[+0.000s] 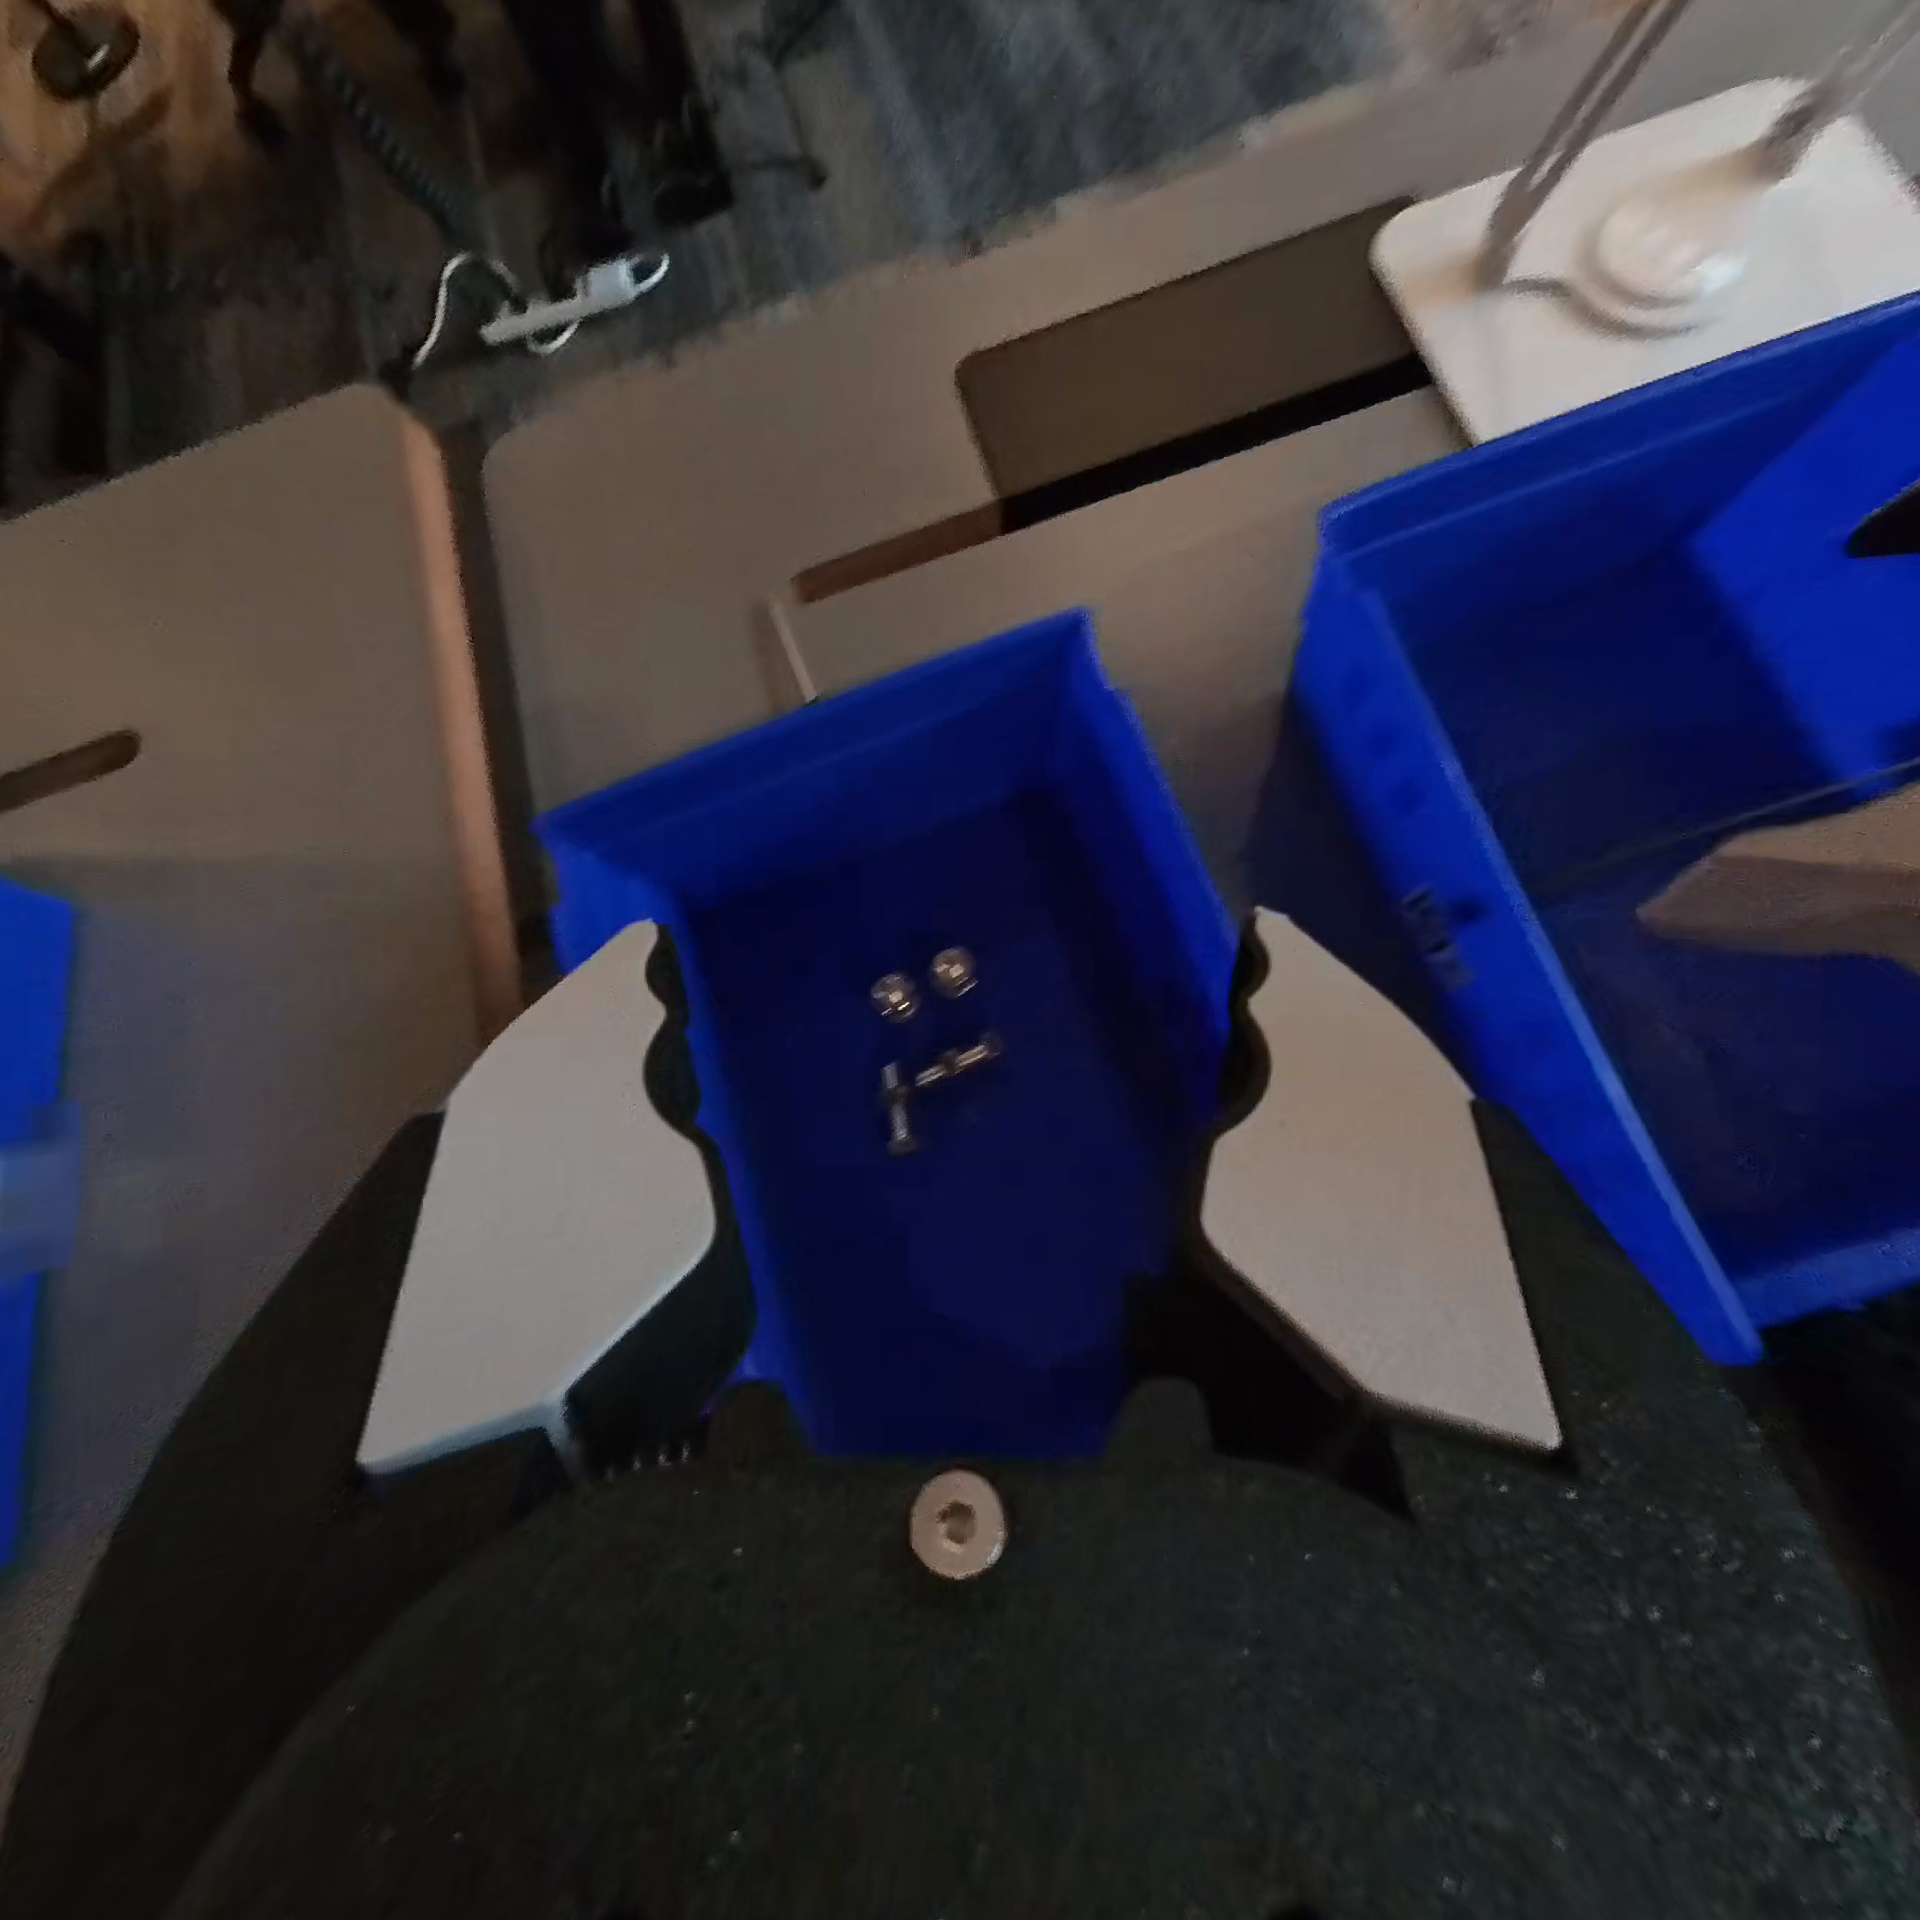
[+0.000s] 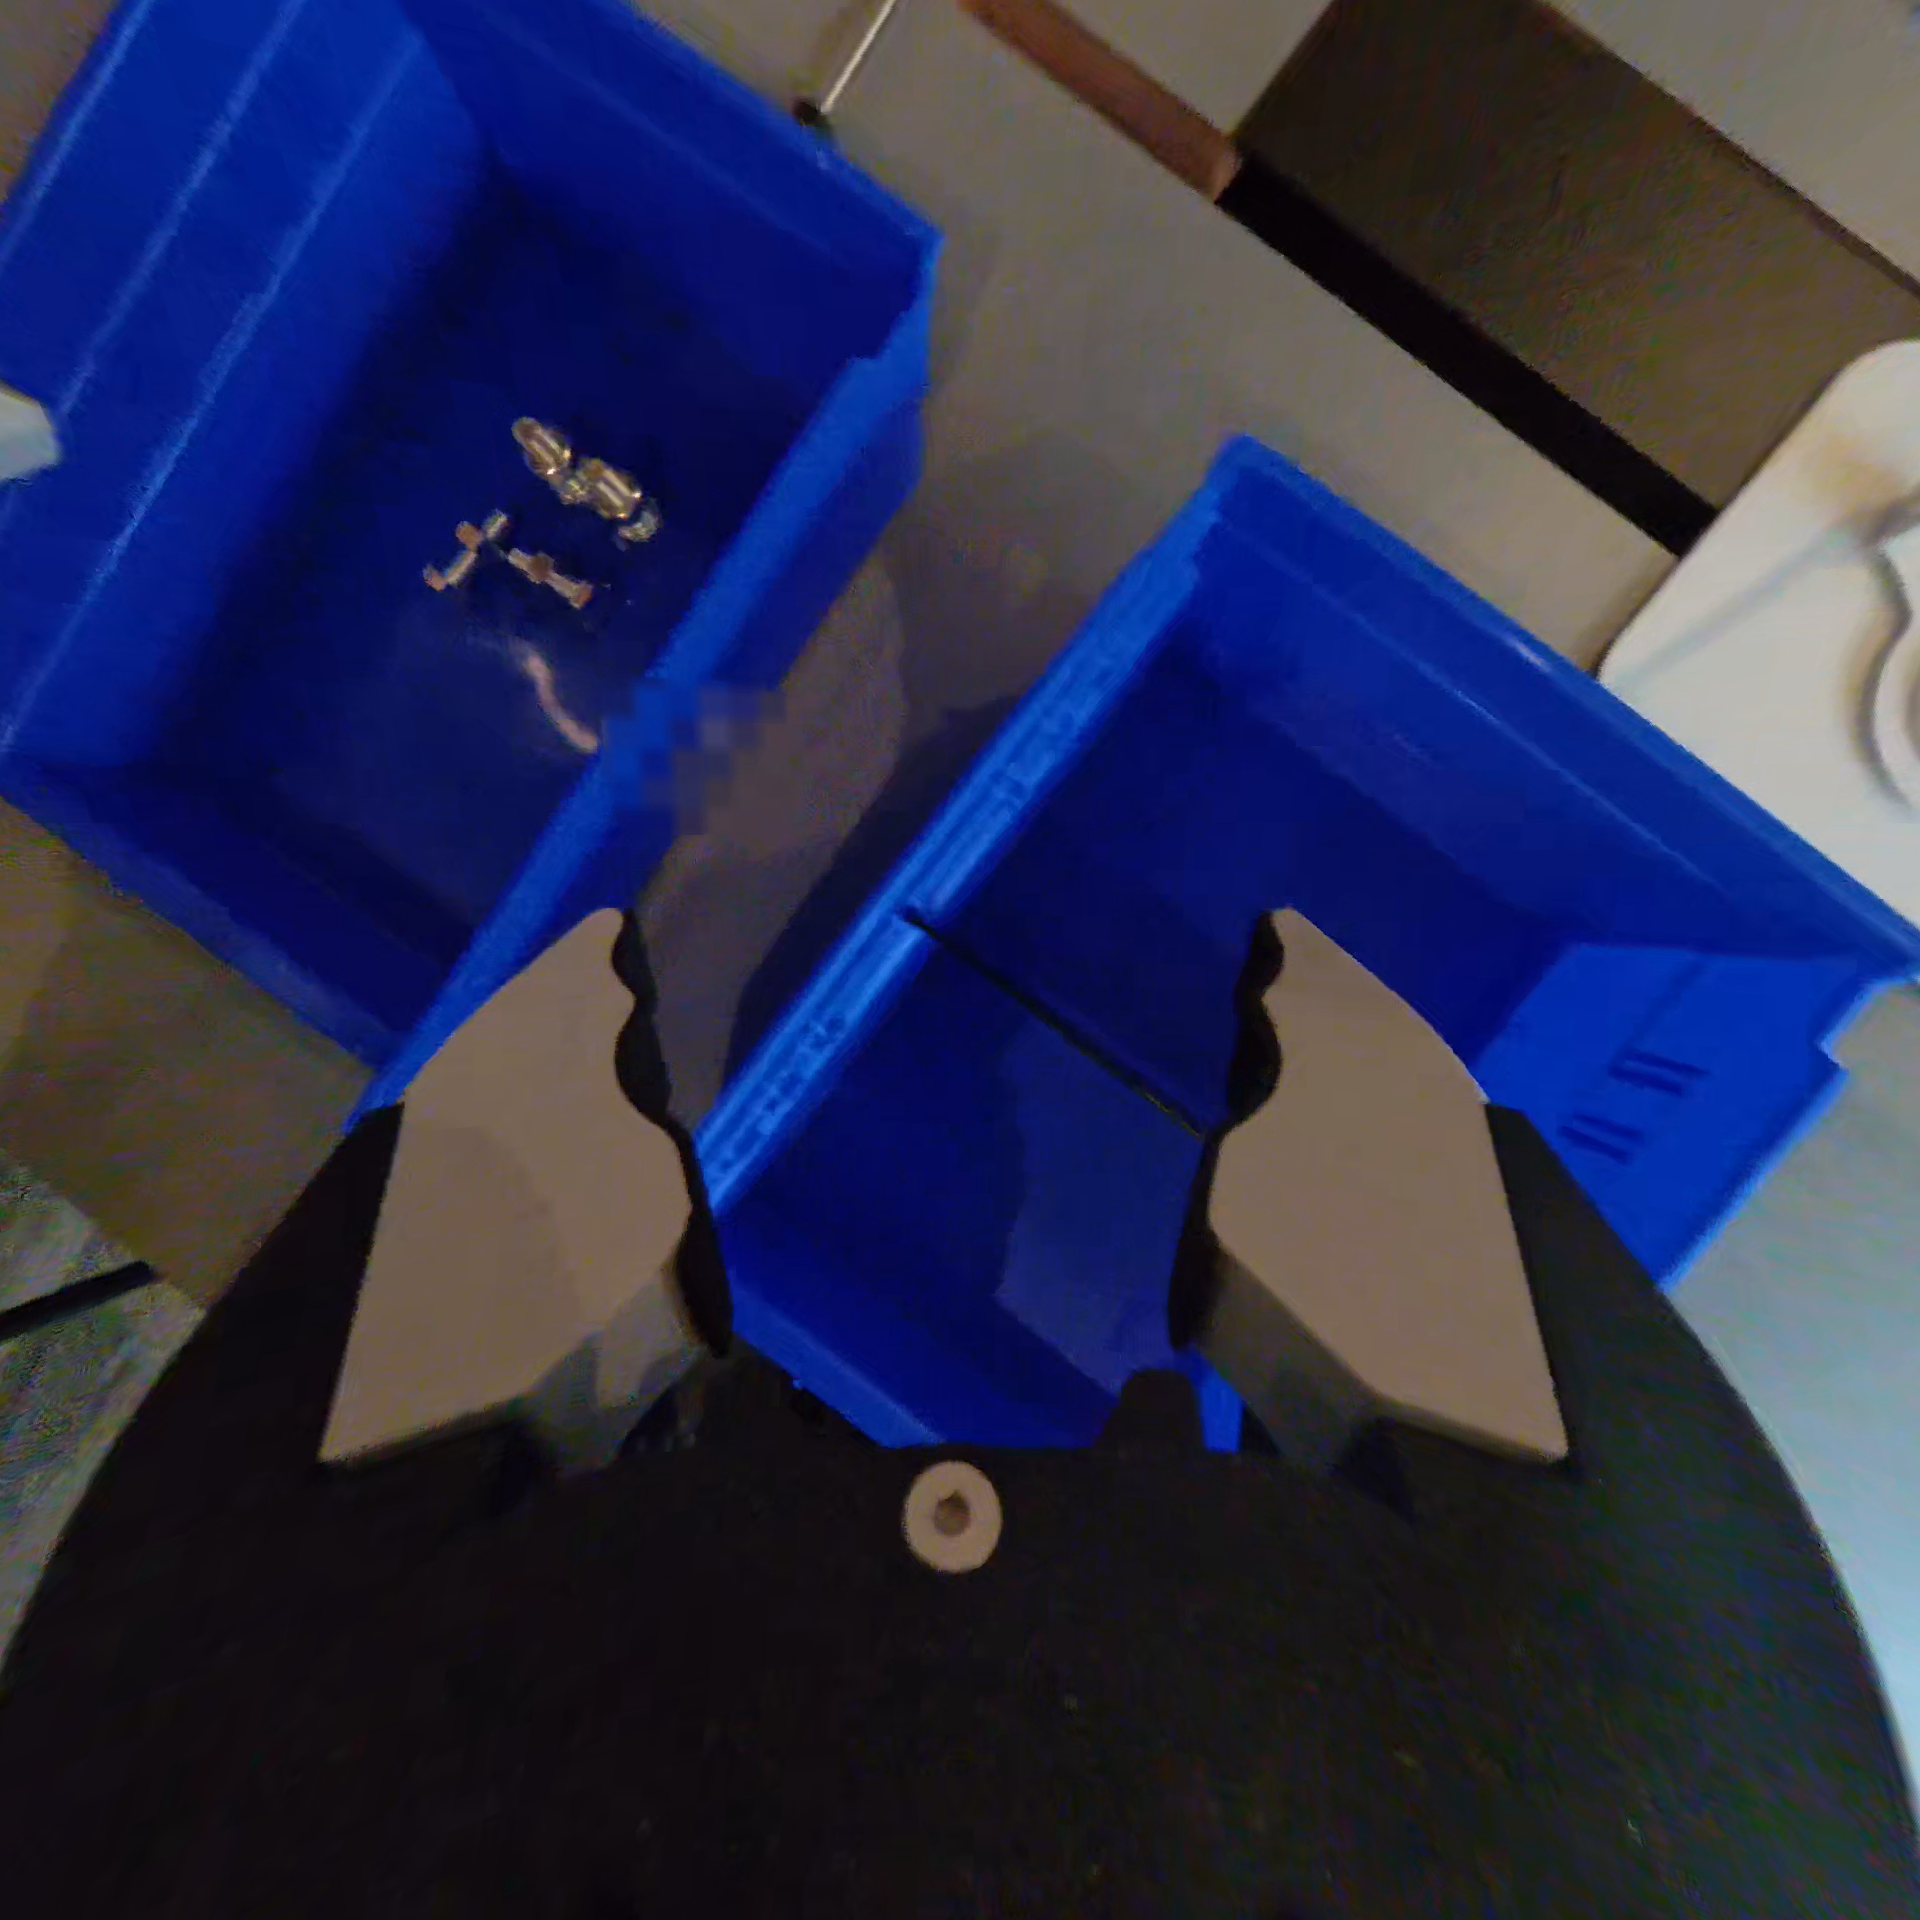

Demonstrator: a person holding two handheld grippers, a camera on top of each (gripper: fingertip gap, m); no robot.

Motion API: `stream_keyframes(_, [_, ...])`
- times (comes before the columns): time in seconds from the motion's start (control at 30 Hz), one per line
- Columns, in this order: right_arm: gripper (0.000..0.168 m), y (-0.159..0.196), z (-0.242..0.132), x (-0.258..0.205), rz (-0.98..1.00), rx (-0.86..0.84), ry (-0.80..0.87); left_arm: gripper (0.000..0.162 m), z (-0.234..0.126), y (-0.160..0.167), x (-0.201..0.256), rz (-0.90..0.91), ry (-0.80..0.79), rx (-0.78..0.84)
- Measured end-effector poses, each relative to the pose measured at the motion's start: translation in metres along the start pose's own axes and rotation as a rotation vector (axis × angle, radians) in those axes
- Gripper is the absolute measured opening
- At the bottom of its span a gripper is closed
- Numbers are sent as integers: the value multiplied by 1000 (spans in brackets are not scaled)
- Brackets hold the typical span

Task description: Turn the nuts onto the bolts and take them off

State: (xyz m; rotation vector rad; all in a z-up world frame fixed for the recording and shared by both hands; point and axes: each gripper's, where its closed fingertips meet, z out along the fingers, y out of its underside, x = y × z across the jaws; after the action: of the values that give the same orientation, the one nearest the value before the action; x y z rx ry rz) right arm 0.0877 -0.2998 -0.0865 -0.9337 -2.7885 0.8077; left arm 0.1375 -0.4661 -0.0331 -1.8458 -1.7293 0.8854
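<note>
Blue third bin point(image 1: 26, 1195) edges only the left view.

A workshop-like bench: blue parts bins point(image 1: 1091, 727) on pale tabletops point(image 1: 260, 623) (grey carpet point(image 1: 1039, 104) beyond).

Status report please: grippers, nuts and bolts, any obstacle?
Both jaws open, empty. Nuts and bolts loose in blue bin. Nothing blocking.

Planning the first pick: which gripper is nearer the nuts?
Left. The left gripper hangs open right over the nuts; the right gripper is open over the neighbouring bin.
</note>
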Motion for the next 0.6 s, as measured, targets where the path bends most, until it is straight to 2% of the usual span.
stream_keyframes(0.27, [99,40,-33,73,136,40,2,95,2,-35,81,49,113,28])
stream_keyframes(0.43, [97,70,-35,107,195,33,-9,90,32,-19,134,53,226,-67])
stream_keyframes(0.6, [89,98,-29,135,268,18,-40,82,73,7,167,36,284,-183])
